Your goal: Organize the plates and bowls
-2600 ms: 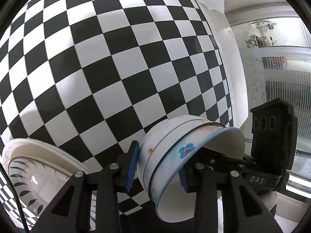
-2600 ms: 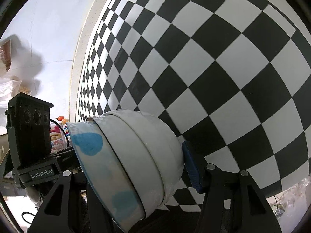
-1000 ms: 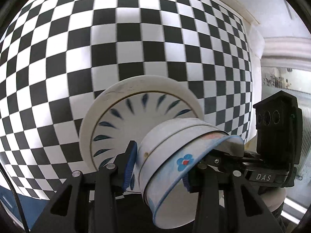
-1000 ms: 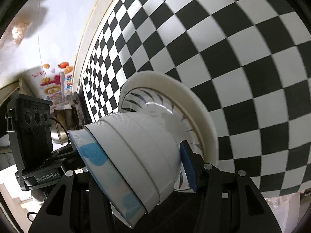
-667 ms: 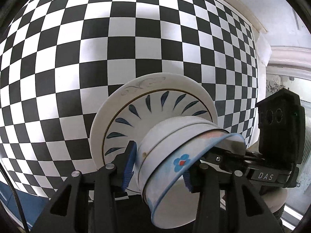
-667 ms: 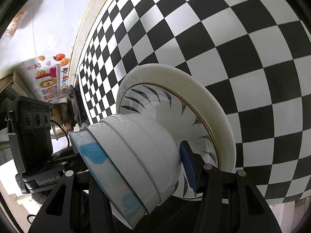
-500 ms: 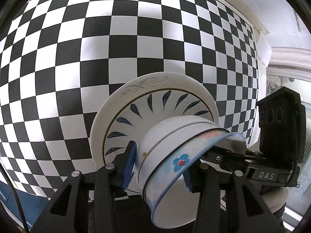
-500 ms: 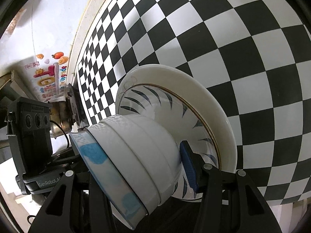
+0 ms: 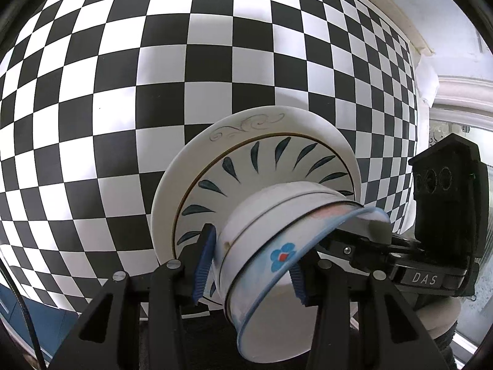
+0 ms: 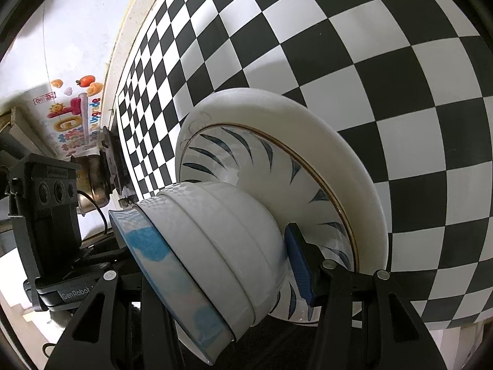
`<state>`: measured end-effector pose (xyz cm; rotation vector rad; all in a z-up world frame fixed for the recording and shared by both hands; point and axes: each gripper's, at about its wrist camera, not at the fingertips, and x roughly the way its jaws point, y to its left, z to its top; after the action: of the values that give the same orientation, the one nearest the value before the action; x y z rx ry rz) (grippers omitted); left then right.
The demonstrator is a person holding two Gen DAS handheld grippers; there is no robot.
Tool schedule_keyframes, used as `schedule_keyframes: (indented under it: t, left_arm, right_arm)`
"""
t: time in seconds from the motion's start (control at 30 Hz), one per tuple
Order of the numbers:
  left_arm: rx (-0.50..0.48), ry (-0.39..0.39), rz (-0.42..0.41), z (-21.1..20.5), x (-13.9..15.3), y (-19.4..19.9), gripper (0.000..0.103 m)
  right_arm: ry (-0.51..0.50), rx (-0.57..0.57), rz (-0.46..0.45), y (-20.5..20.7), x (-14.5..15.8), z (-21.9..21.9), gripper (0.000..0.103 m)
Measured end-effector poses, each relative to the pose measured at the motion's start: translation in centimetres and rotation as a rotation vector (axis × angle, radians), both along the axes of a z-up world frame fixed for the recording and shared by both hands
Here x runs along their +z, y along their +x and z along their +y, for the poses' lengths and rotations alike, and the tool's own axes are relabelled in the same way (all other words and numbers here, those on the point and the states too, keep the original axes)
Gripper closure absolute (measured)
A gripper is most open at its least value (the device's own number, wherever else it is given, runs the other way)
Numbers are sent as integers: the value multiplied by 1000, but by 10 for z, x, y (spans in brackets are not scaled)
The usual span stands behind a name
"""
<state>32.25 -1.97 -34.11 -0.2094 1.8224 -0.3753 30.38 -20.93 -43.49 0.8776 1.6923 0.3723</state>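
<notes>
A stack of nested bowls, white with a blue-rimmed, blue-flower one innermost, is held between both grippers. My left gripper is shut on the stack from one side. My right gripper is shut on the same bowl stack from the other side. The stack hangs just over a white plate with dark blue leaf marks, which lies on the black-and-white checkered table; the plate also shows in the right wrist view. I cannot tell whether the stack's base touches the plate.
The checkered tablecloth covers the table all round the plate. A metal pot and a colourful box stand beyond the table's far left edge. A frosted glass door stands at right.
Both grippers have carried the bowl stack over the table to the plate, which has come into the middle of view and grown larger. The grips are unchanged.
</notes>
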Motion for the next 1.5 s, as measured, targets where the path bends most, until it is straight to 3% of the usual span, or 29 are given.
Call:
schedule_keyframes:
  t: [0.27, 0.67, 0.83, 1.0, 1.03, 1.17, 1.2, 1.37, 1.5]
  left_arm:
    - [-14, 6, -7, -2, 0, 2, 61]
    - [-17, 59, -90, -4, 15, -2, 62]
    - [-15, 101, -154, -1, 28, -7, 61]
    - [7, 177, -252, 6, 46, -19, 61]
    - [16, 188, -274, 7, 51, -22, 59]
    - [36, 234, -383, 13, 72, -36, 42]
    - [47, 238, -408, 13, 75, -38, 38]
    - [113, 259, -570, 22, 107, -54, 4]
    - [151, 269, -650, 29, 129, -68, 1]
  right_arm:
    - [-23, 12, -6, 2, 4, 0, 49]
    - [-56, 41, -37, 0, 14, 4, 49]
    - [-119, 59, -93, -1, 32, 2, 49]
    - [-267, 112, -216, -7, 71, 0, 48]
    - [-286, 123, -232, -9, 77, -1, 46]
    - [-427, 185, -344, -22, 110, 4, 22]
    - [-464, 198, -372, -26, 118, 6, 20]
    - [-586, 210, -471, -47, 149, 7, 16]
    - [-640, 185, -538, -64, 175, 7, 15]
